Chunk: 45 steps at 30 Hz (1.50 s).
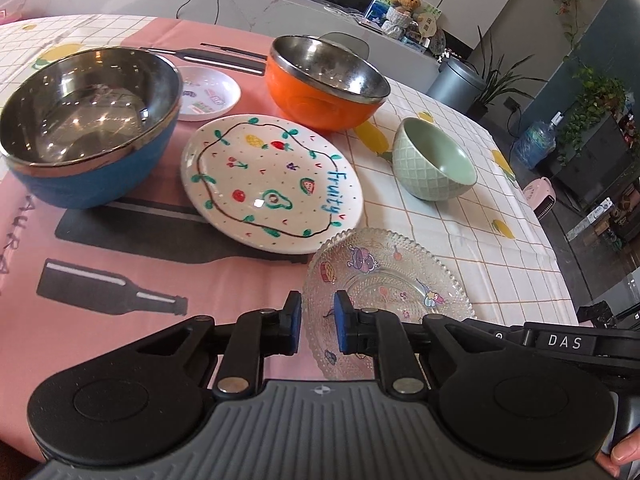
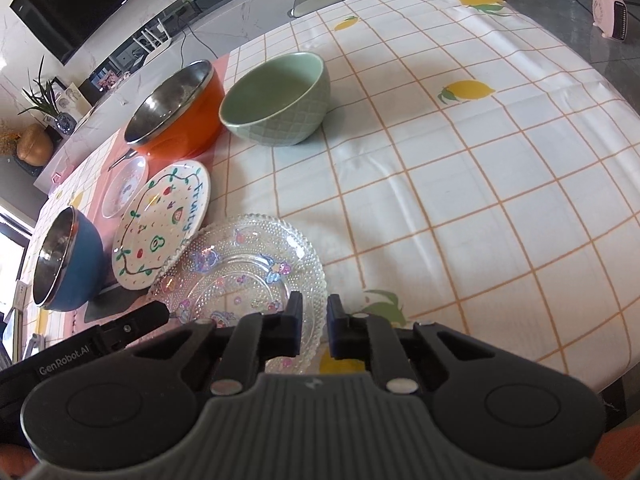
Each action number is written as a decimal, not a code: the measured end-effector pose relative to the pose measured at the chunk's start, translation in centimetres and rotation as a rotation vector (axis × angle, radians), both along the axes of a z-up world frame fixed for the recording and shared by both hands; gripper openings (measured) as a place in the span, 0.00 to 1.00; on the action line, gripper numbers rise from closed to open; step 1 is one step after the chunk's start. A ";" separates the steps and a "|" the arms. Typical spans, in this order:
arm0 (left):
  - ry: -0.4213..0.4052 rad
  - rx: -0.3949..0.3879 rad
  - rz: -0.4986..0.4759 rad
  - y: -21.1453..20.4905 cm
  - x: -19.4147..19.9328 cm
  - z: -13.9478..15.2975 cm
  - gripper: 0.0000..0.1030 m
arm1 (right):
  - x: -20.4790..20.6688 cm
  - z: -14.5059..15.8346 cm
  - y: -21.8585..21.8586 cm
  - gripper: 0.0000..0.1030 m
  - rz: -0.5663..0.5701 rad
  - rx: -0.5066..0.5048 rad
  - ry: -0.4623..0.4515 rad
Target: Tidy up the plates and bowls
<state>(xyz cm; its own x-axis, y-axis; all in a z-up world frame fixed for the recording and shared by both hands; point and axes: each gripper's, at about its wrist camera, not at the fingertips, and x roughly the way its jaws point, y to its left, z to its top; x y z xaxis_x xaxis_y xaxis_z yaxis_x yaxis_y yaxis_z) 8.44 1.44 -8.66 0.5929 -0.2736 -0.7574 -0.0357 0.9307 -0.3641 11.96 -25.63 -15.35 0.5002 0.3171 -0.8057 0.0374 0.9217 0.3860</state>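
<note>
we have the glass plate, clear, beaded and scallop-edged with little cartoon prints, at the near edge of the tabletop. the left gripper sits with its pads on either side of the plate's left rim, and the right gripper likewise on the right rim; both look clamped on it, jaws nearly together. just beyond lies the glossy white fruit plate, then a steel-lined blue bowl, a steel-lined orange bowl and a ribbed green bowl. the left view shows the small dish plainly; the right view adds lemons on the checked cloth.
</note>
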 end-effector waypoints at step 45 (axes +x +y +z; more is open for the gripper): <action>0.040 0.064 0.279 8.8 -5.0 -0.3 0.24 | -1.2 -0.2 12.3 0.19 0.309 -0.023 -0.028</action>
<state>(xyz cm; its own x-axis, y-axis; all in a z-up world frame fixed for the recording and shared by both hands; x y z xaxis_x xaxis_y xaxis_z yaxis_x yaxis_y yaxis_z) 3.45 10.22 -8.93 0.6078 -0.0548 -0.7922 -0.3065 0.9041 -0.2977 10.80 -13.38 -15.52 0.4048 0.4397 -0.8018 -0.2560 0.8962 0.3623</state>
